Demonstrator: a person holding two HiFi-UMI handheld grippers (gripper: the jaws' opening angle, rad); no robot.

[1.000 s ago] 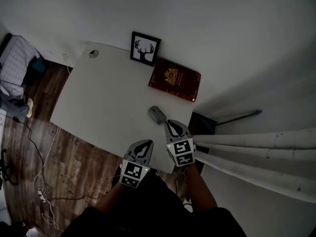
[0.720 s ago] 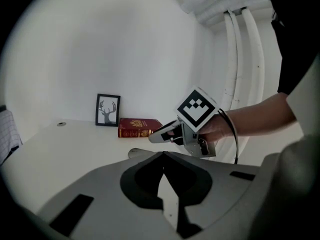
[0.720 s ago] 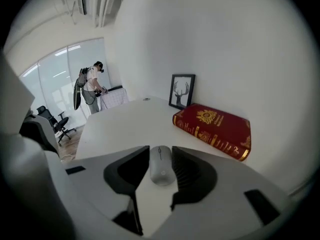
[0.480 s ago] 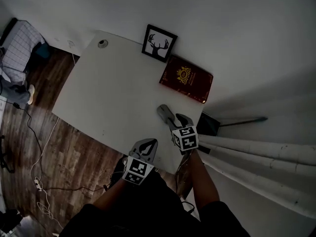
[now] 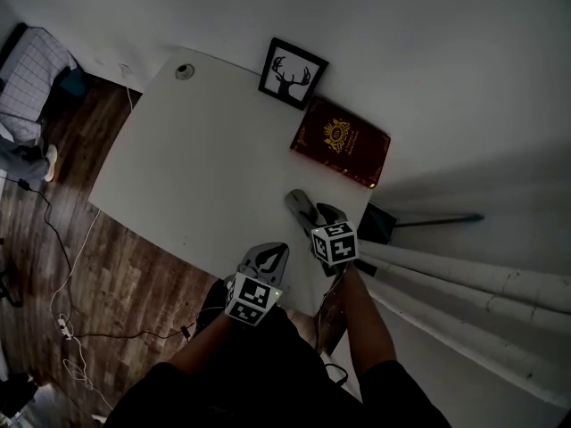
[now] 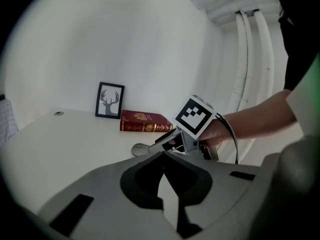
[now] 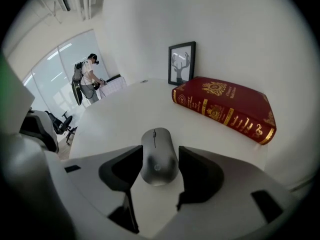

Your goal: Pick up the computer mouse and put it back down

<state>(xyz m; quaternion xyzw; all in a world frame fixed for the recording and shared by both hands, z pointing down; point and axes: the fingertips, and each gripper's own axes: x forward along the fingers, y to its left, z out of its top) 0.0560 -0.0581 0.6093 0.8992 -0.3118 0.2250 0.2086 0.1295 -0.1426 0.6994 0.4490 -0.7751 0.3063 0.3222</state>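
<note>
Your right gripper (image 5: pixel 318 219) has just been opening its jaws. They now stand apart on either side of the grey oval computer mouse (image 7: pixel 158 154), which lies on the white tabletop (image 5: pixel 196 159) near the dark red gilt-stamped book (image 5: pixel 341 143). Lower in the head view, your left gripper (image 5: pixel 272 253) has its jaws together and empty.

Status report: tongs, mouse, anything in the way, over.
Left tongs shut, empty. Right tongs have just been opening, astride the mouse, not gripping. Mouse flat on table. Red book beyond, clear.
</note>
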